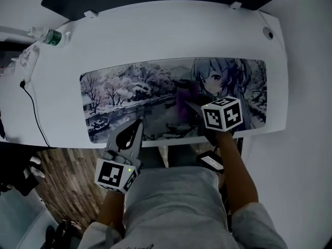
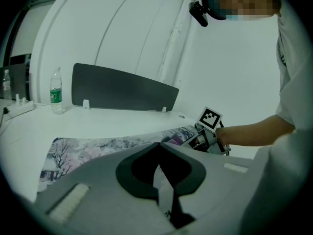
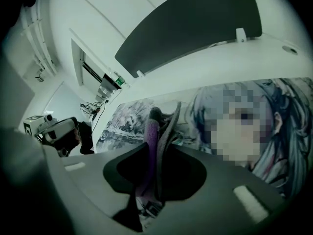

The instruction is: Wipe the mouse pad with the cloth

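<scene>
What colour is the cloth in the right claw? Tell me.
Purple; the cloth shows best in the right gripper view.

Light grey short-sleeved shirt (image 1: 174, 206); left tool (image 1: 136, 128) and right tool (image 1: 189, 104) are grey, both carrying white cubes (image 1: 222, 113) (image 1: 115, 174) with black square markers

white desk (image 1: 155, 35), wood floor (image 1: 59, 173)
</scene>
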Demonstrator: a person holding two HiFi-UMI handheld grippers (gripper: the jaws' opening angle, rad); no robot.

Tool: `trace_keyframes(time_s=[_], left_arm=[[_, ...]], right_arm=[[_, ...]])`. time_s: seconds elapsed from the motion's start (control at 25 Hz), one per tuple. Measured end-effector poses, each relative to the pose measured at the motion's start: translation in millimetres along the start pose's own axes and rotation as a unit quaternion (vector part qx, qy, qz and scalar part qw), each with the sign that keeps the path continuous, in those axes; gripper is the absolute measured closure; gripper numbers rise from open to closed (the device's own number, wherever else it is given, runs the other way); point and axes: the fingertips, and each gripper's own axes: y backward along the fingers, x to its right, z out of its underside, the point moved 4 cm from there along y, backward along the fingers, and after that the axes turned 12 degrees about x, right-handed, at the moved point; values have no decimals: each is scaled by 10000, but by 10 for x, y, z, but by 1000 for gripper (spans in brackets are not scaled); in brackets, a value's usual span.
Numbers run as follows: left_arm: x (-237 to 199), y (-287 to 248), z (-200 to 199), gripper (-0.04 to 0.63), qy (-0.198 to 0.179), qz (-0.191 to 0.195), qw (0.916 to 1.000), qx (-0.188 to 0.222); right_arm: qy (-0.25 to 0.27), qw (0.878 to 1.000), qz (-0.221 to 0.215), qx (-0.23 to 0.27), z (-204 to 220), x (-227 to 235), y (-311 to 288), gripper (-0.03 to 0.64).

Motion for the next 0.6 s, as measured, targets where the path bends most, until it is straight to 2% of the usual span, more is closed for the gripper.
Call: trace_keyframes(time_s=[0.32, 0.6], left_arm=[[512, -505, 0, 577, -117, 317, 9994, -54], [837, -842, -52, 577, -239, 534, 9981, -175]], right_arm=[[112, 9994, 332, 19, -65, 731, 650, 523], [-37, 9974, 707, 146, -51, 1351, 1227, 523]])
